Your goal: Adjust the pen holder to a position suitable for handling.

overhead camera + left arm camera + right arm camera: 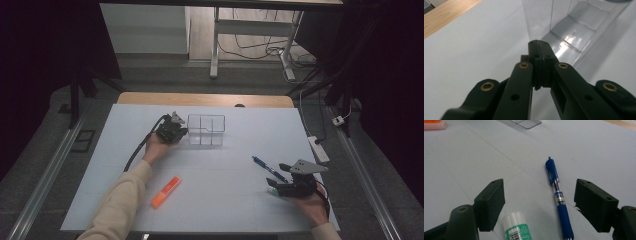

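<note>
My left gripper [181,131] is shut with nothing between its jaws, its tips right beside the left wall of a clear plastic divided box [206,129]. In the left gripper view the closed jaw tips [538,46] sit at the foot of that box's wall [574,30]. My right gripper [276,179] rests open near the table's front right. Between its spread jaws [541,195] lie a blue pen [556,195] and the cap end of a green and white glue stick [517,227]; neither jaw touches them. The pen [270,169] points toward the box.
An orange highlighter [166,192] lies at the front centre-left of the white table [240,150], and its end [432,124] also appears in the right gripper view. A power strip [319,149] sits off the table's right edge.
</note>
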A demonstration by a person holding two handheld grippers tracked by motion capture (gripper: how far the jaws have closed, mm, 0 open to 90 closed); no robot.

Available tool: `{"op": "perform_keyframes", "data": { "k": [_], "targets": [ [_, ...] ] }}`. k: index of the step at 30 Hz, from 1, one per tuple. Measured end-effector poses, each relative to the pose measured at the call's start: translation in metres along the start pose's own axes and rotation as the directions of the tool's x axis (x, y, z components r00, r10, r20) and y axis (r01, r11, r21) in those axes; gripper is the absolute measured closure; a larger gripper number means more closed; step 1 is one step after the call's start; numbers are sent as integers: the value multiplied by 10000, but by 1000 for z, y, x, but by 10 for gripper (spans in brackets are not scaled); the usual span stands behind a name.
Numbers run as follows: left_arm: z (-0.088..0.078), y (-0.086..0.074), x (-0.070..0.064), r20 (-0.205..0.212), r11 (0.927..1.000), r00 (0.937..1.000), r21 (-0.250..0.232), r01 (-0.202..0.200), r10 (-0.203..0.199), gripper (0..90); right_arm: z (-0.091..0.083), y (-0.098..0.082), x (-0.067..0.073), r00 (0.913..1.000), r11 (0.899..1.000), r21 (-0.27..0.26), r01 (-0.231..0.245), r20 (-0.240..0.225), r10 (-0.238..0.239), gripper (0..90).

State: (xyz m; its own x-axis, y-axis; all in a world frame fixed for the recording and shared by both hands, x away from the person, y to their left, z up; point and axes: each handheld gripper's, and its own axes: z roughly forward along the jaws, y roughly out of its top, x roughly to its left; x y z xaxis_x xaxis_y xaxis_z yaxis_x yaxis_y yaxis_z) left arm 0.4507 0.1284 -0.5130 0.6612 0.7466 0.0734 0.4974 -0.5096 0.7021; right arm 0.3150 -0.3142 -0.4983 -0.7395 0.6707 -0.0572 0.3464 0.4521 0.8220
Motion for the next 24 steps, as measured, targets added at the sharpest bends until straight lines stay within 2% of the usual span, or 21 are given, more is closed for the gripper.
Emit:
{"op": "perform_keyframes", "data": {
  "k": [6,10,17,21,24],
  "targets": [
    [-2,0,2,123,9999,9999,-97,34,-32,891,-1,0,0,10000,10000,7,3,12,-3,241],
    [-8,-3,6,188,9996,9995,-56,265,-264,892,-2,0,0,10000,10000,28,14,74,-14,241],
    [-30,-15,4,315,9982,9982,-311,513,-503,891,-2,-1,-2,10000,9999,-104,-67,35,68,242],
    [-43,-20,0,532,9982,9977,-415,440,-418,891,-3,0,-2,10000,9999,-146,-48,35,49,241],
    [-54,-25,-2,727,9962,9956,-589,637,-594,885,-4,0,-3,10000,9999,-144,-53,44,54,242]
  ]
}}
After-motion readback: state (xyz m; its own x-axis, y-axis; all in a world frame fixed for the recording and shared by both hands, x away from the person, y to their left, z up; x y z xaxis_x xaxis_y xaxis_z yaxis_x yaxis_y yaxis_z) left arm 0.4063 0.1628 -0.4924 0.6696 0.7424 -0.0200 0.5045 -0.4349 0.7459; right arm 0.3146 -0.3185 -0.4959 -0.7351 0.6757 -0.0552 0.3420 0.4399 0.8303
